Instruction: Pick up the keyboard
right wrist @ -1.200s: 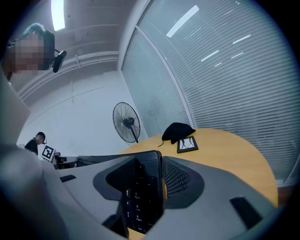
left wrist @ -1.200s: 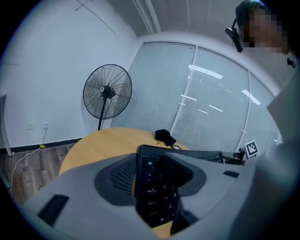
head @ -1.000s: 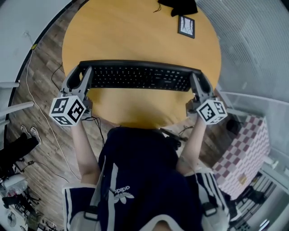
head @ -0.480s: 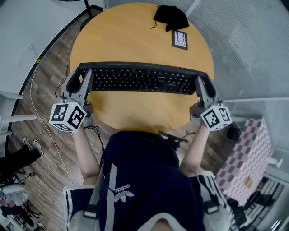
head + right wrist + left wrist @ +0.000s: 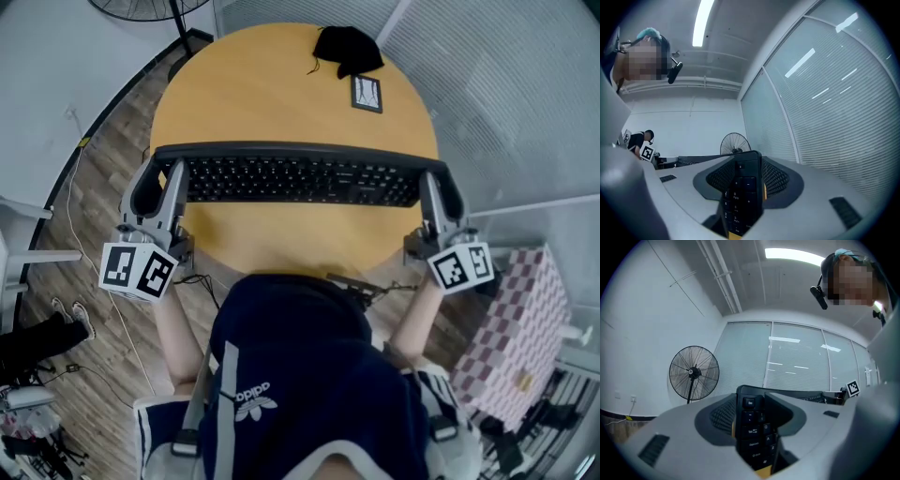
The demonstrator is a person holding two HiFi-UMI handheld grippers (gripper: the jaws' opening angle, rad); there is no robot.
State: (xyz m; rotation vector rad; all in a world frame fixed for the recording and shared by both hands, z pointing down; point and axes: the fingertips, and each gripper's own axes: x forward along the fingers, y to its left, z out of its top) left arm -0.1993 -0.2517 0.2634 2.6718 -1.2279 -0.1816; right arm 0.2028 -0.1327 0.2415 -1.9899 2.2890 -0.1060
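Observation:
A long black keyboard point(image 5: 300, 178) is held level above the round wooden table point(image 5: 281, 84), spanning it from side to side. My left gripper point(image 5: 159, 180) is shut on the keyboard's left end, whose Esc-side keys point(image 5: 752, 427) stand clamped between the jaws in the left gripper view. My right gripper point(image 5: 441, 192) is shut on the right end, and the number-pad keys point(image 5: 740, 192) fill the space between its jaws in the right gripper view. Both gripper views point upward at walls and ceiling.
A black cloth point(image 5: 345, 47) and a small framed card point(image 5: 367, 93) lie at the table's far edge. A standing fan point(image 5: 693, 372) is off to the left by the wall. A checkered box point(image 5: 520, 323) sits on the floor at the right. Cables trail on the wooden floor at the left.
Both grippers have come up and toward me with the keyboard, which now sits lower in the head view. The table looks smaller and the fan's base has come into sight.

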